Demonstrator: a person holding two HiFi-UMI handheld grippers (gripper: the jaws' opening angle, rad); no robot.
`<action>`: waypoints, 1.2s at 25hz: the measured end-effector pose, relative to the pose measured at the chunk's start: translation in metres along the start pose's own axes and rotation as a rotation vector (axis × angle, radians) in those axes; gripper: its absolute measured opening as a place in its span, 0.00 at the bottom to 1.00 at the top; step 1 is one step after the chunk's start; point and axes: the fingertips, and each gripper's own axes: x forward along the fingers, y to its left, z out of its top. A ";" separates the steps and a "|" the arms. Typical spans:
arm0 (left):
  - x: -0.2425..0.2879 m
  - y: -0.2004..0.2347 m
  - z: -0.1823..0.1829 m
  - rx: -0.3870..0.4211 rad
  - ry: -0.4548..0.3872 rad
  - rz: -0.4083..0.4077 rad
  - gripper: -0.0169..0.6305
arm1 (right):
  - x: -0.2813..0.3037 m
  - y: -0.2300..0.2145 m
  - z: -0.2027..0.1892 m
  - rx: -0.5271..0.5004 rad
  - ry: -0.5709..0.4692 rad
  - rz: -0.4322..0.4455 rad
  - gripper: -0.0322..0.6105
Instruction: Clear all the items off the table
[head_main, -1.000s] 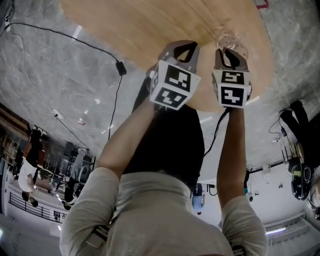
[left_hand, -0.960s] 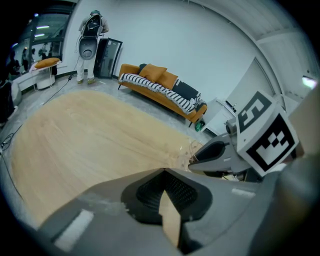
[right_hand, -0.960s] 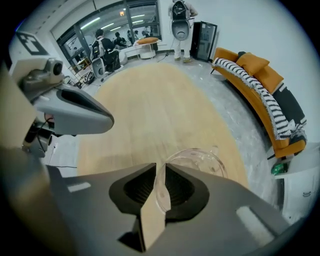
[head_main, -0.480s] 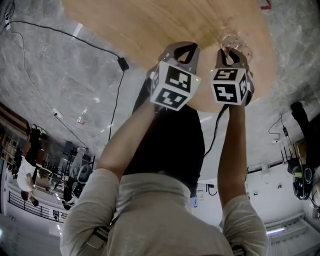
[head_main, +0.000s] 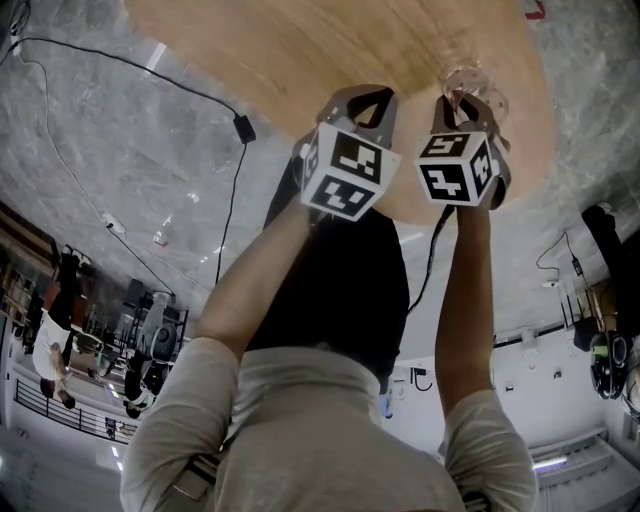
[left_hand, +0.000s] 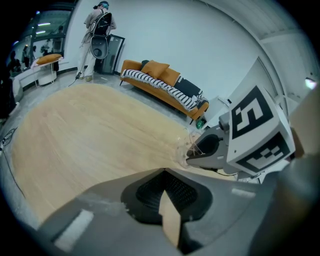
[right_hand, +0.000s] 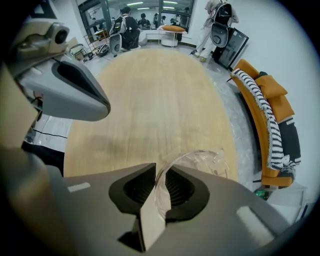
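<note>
The right gripper (head_main: 466, 100) has its two jaws closed on the thin wall of a transparent plastic cup (right_hand: 201, 159). In the right gripper view the clear rim comes out from between the jaws and curves away to the right, over the wood. In the head view the cup (head_main: 468, 82) is just in front of this gripper, above the near right part of the oval wooden table (head_main: 300, 50). I cannot tell if the cup touches the table top or is lifted from it.

The left gripper (head_main: 358, 96) is just beside the right one, at the near edge of the table. In the left gripper view its jaws are together and nothing is between them. The same view shows the right gripper (left_hand: 201, 150) with the cup (left_hand: 186, 147) at its tip.

An orange sofa (left_hand: 165, 82) stands behind the table, by the white wall. A black cable (head_main: 235, 130) lies on the grey floor (head_main: 80, 150).
</note>
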 end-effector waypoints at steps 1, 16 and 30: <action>0.000 -0.002 0.000 0.001 -0.001 -0.002 0.06 | -0.001 0.000 0.000 -0.010 -0.002 -0.002 0.16; -0.005 -0.021 -0.011 0.018 -0.004 0.005 0.06 | -0.018 0.008 -0.004 0.031 -0.130 0.041 0.12; -0.021 -0.047 0.006 0.065 -0.059 0.029 0.06 | -0.065 0.002 -0.005 0.153 -0.353 0.053 0.12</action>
